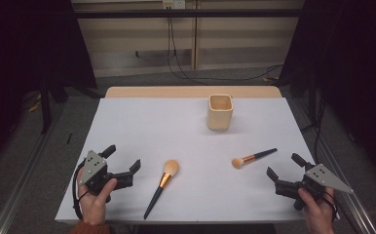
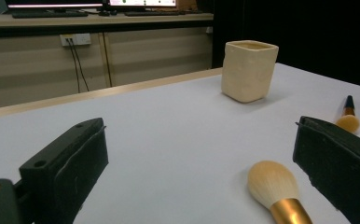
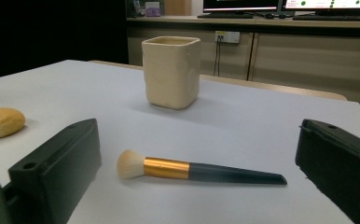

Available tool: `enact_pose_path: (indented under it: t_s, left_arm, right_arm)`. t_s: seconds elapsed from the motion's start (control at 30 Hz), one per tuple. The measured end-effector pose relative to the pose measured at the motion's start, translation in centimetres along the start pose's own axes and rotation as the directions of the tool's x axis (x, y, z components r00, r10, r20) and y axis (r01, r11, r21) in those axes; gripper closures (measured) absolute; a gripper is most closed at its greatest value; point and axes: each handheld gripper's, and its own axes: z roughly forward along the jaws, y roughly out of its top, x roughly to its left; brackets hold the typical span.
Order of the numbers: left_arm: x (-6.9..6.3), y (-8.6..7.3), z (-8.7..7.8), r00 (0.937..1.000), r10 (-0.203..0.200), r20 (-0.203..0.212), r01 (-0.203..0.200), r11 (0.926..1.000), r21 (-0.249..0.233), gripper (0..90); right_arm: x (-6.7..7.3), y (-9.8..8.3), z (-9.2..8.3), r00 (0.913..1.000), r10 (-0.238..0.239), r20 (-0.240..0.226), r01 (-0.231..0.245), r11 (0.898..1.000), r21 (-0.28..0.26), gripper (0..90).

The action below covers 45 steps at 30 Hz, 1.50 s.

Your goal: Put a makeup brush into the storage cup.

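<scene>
A cream square cup (image 1: 220, 111) (image 2: 249, 70) (image 3: 171, 72) stands upright at the table's far middle-right. A large brush (image 1: 160, 187) (image 2: 273, 186) with a tan head, gold collar and dark handle lies near the front, just right of my left gripper (image 1: 124, 157) (image 2: 199, 140), which is open and holds nothing. A smaller brush (image 1: 253, 157) (image 2: 348, 119) (image 3: 187, 169) lies flat in front of my right gripper (image 1: 283, 165) (image 3: 199, 140), also open with nothing between its fingers. The large brush's head (image 3: 1, 122) shows at the left of the right gripper view.
A white sheet (image 1: 176, 126) covers the table, with a strip of wood (image 1: 191, 91) bare along the far edge. Metal rails (image 1: 25, 180) run beside the table. Cables (image 1: 186, 73) lie on the floor behind, and dark curtains hang at both sides.
</scene>
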Motion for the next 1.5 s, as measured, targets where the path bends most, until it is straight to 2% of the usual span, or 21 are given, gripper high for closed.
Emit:
enact_pose_path:
  t_s: [0.1, 0.27, 0.37, 0.77, 0.9, 1.13, 1.2, 1.23, 1.27, 1.3, 1.37, 1.4, 1.43, 1.47, 1.5]
  left_arm:
    - [-0.4, 0.3, 0.6, 0.9992, 0.026, 0.030, -0.026, 0.9996, 0.012, 2.7]
    - [-1.1, 1.2, 1.5, 0.9985, 0.037, 0.042, -0.037, 0.9993, 0.001, 2.7]
    - [-1.5, 2.3, 2.4, 0.9966, 0.055, 0.061, -0.056, 0.9984, 0.006, 2.6]
    - [-2.0, 3.3, 4.2, 0.9959, 0.039, 0.081, -0.039, 0.9992, -0.004, 2.6]
    - [-2.2, 3.3, 4.5, 0.9965, 0.045, 0.070, -0.045, 0.9990, -0.001, 2.7]
    - [-2.4, 3.4, 5.2, 0.9947, 0.027, 0.099, -0.031, 0.9988, 0.037, 2.7]
    - [-2.6, 3.8, 5.6, 0.9925, 0.024, 0.119, -0.034, 0.9960, 0.082, 2.7]
    - [-2.6, 3.8, 5.6, 0.9925, 0.024, 0.119, -0.034, 0.9960, 0.082, 2.9]
    - [-2.8, 4.0, 5.9, 0.9924, 0.033, 0.119, -0.048, 0.9907, 0.127, 3.4]
    - [-2.8, 4.0, 5.9, 0.9924, 0.033, 0.119, -0.048, 0.9907, 0.127, 3.5]
    - [-3.1, 4.3, 6.2, 0.9919, 0.040, 0.120, -0.061, 0.9820, 0.179, 3.5]
    - [-3.1, 4.3, 6.2, 0.9919, 0.040, 0.120, -0.061, 0.9820, 0.179, 3.7]
    - [-3.2, 4.3, 6.3, 0.9917, 0.038, 0.123, -0.061, 0.9791, 0.194, 3.7]
    - [-3.3, 4.3, 6.4, 0.9912, 0.032, 0.129, -0.063, 0.9667, 0.248, 4.9]
    - [-3.3, 4.3, 6.4, 0.9912, 0.032, 0.129, -0.063, 0.9667, 0.248, 4.9]
  right_arm:
    - [0.1, 0.0, 0.0, 1.0000, 0.001, -0.005, -0.001, 1.000, -0.001, 0.0]
    - [0.1, 0.0, 0.0, 0.9999, 0.009, -0.010, -0.008, 1.000, 0.010, 0.0]
    - [0.2, 0.0, 0.0, 0.9998, 0.013, -0.018, -0.013, 1.000, 0.008, 0.0]
    - [0.1, 0.0, 0.0, 0.9997, 0.010, -0.020, -0.010, 1.000, 0.007, 0.0]
    - [0.1, 0.0, 0.0, 0.9997, 0.013, -0.023, -0.013, 1.000, 0.006, 0.0]
    - [0.1, 0.0, 0.0, 0.9996, 0.014, -0.023, -0.014, 1.000, 0.008, 0.0]
    - [0.2, 0.0, 0.0, 0.9996, 0.018, -0.022, -0.018, 1.000, 0.007, 0.0]
    - [0.2, 0.0, 0.0, 0.9996, 0.018, -0.022, -0.018, 1.000, 0.007, 0.0]
    - [0.1, 0.0, 0.1, 0.9996, 0.016, -0.022, -0.016, 1.000, 0.008, 0.0]
    - [0.1, 0.0, 0.1, 0.9996, 0.016, -0.022, -0.016, 1.000, 0.008, 0.0]
    - [0.1, 0.0, 0.1, 0.9996, 0.018, -0.023, -0.017, 1.000, 0.011, 0.0]
    - [0.1, 0.0, 0.1, 0.9996, 0.018, -0.023, -0.017, 1.000, 0.011, 0.0]
    - [0.1, 0.0, 0.1, 0.9996, 0.018, -0.023, -0.018, 1.000, 0.012, 0.0]
    - [0.1, 0.0, 0.0, 0.9995, 0.018, -0.024, -0.018, 1.000, 0.012, 0.0]
    - [0.1, 0.0, 0.0, 0.9995, 0.018, -0.024, -0.018, 1.000, 0.012, 0.0]
